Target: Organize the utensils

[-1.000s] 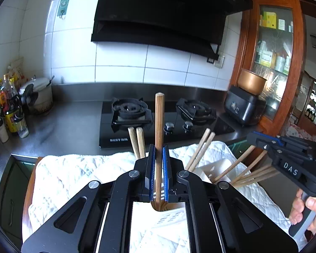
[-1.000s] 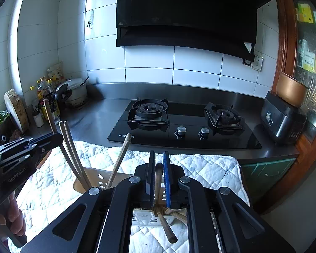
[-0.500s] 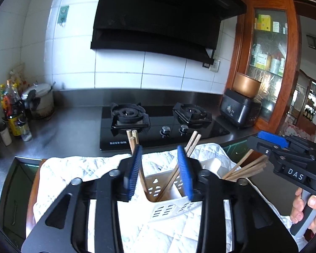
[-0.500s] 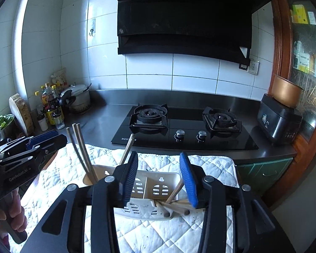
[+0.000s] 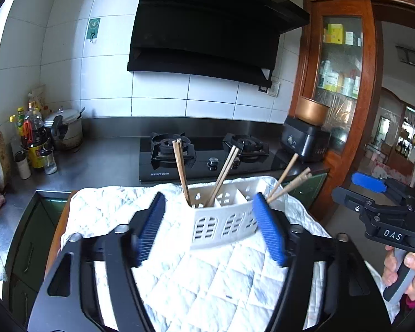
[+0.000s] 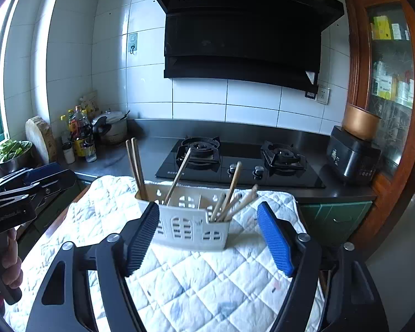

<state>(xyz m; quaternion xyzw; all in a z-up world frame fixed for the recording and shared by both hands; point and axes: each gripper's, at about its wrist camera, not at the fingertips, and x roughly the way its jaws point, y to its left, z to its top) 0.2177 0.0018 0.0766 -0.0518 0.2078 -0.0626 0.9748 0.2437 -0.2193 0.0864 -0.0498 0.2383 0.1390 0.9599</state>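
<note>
Jaws on both the left gripper (image 5: 210, 231) and right gripper (image 6: 207, 238) have just been opening, now wide with nothing between them. White caddy (image 6: 192, 222) stands on the quilted cloth (image 6: 196, 285) covering the desk, chopsticks (image 6: 135, 167) leaning in its compartments. Risk as I see it: a careless reach knocks the light caddy over. Compartment bottoms are hidden, and the near desk edge is cut off.

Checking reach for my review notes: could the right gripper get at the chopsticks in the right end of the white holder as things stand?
Probably yes. The right gripper is open and empty, its jaws having just been opening, and the chopsticks lean up out of the white holder right ahead, with nothing between. The left gripper is off to the side.
</note>
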